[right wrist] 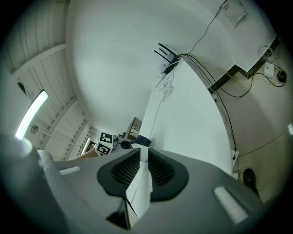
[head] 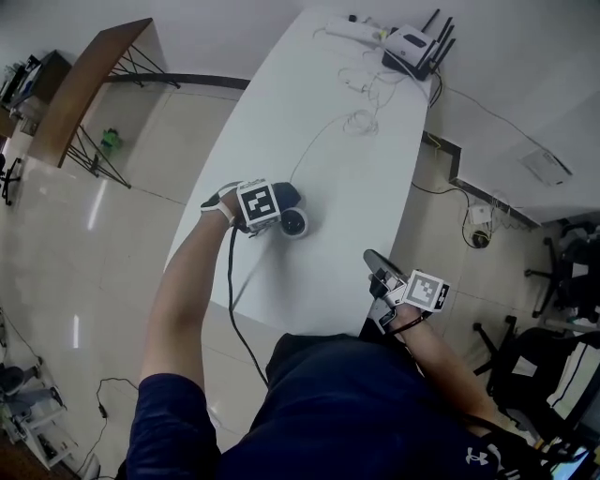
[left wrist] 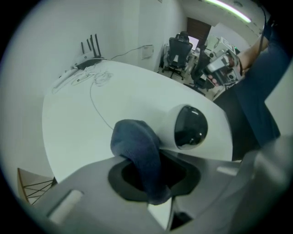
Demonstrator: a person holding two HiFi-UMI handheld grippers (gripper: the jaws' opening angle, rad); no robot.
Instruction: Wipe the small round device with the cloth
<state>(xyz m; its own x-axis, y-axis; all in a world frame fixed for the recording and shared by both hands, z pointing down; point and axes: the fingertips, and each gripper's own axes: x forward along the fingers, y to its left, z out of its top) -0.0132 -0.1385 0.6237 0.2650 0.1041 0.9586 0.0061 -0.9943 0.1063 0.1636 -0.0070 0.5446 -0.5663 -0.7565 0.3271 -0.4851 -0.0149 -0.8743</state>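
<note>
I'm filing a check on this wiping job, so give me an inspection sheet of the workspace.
Surface: long white table.
Job's things: small round device on the table; dark blue cloth right beside it, contact unclear.
Clutter: router and power strip at the far end.
Grippers: left gripper shut on the cloth; right gripper at the table's near edge, jaws nearly together, nothing between.
Cables: thin cable from the device toward the router.
Surroundings: wooden table, office chairs.

You are working in an office: you are standing at a long white desk (head: 328, 122) carrying a router (head: 412, 45), a power strip (head: 354, 30) and loose cables (head: 361, 117), with black swivel chairs (left wrist: 177, 51) sitting on the glossy tiled floor (head: 56, 234).
</note>
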